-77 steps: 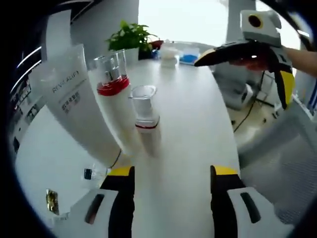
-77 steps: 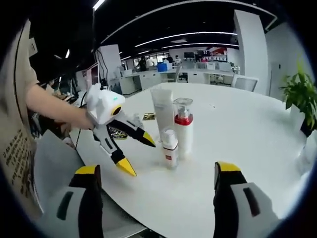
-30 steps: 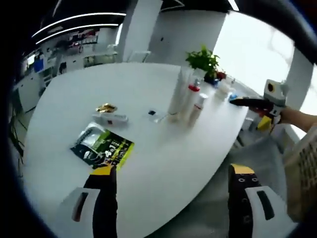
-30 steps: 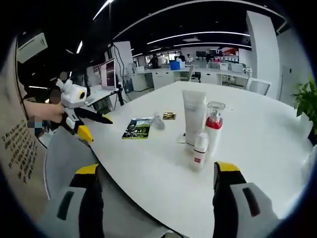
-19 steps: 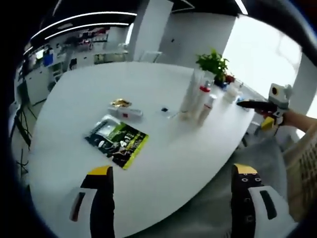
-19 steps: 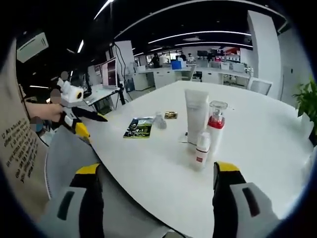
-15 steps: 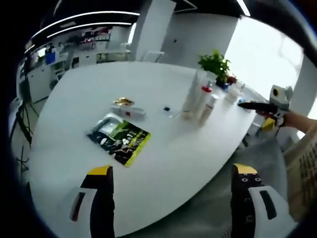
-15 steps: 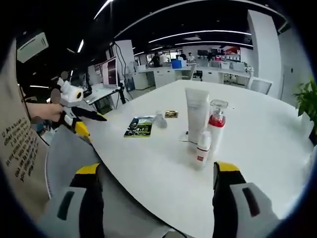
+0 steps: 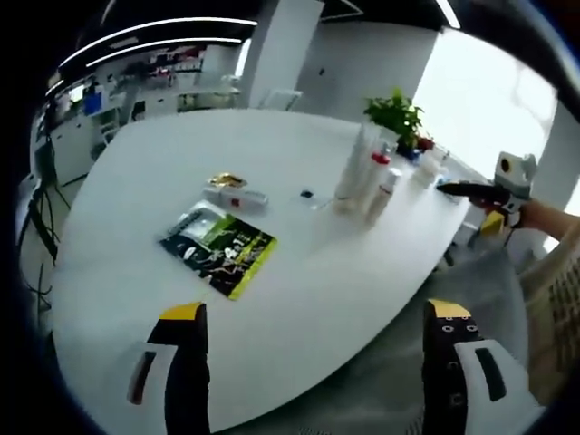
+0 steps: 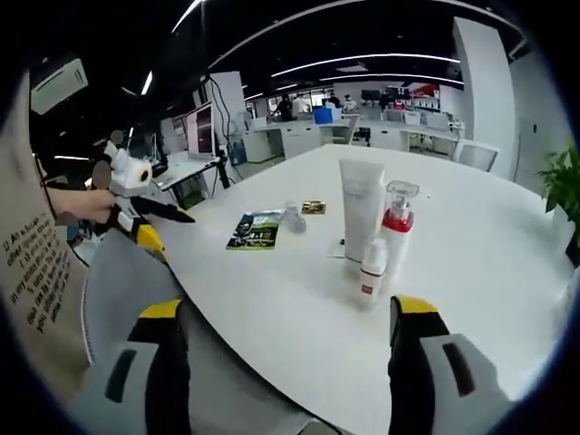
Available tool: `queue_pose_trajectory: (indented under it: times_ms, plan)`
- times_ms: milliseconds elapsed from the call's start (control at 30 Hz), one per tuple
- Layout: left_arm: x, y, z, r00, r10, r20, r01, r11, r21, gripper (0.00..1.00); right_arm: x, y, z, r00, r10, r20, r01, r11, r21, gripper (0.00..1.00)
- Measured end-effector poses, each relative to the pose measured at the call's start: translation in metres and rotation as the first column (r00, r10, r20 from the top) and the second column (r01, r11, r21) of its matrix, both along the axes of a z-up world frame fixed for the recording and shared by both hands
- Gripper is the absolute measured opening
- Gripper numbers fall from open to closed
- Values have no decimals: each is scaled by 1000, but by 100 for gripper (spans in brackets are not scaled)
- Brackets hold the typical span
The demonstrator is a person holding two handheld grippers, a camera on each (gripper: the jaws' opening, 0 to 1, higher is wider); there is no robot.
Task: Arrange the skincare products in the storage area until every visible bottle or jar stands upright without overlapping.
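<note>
Window glare, soft blur, fisheye-bent edges

Three skincare containers upright, grouped on white table.
White tube (image 10: 362, 210) stands on its cap; clear-capped, red-collared pump bottle (image 10: 397, 234) just beside it; small white bottle (image 10: 369, 272) with red label in front, none overlapping.

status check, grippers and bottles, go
Left gripper and right gripper open, empty, off the table edge. Tube, pump bottle, small bottle upright, clustered. Green packet and small items lie flat nearby, nothing blocking.
</note>
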State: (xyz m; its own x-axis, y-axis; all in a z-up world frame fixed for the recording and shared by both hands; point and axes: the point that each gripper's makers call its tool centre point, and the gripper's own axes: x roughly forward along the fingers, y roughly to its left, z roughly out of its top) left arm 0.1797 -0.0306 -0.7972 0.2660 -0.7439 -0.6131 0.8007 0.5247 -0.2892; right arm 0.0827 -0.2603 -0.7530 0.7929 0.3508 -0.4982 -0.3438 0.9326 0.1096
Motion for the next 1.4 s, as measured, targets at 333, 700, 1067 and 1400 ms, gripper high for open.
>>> queue_pose_trajectory:
  times_ms: [333, 700, 1067, 1400]
  plan:
    - [1, 2, -2, 1000, 14, -1, -14, 1000, -10, 97, 11, 6, 4, 999, 40, -16, -41, 999, -33, 92]
    - [-1, 2, -4, 1000, 1, 2, -1, 1000, -24, 97, 42, 25, 13, 991, 135, -25, -137, 987, -81, 89]
    - [4, 1, -2, 1000, 19, -2, -19, 998, -66, 96, 93, 53, 30, 973, 231, -5, -231, 966, -117, 85]
    - [5, 0, -2, 1000, 19, -4, -19, 996, -85, 96, 141, 83, 14, 949, 311, -54, -316, 931, -181, 80]
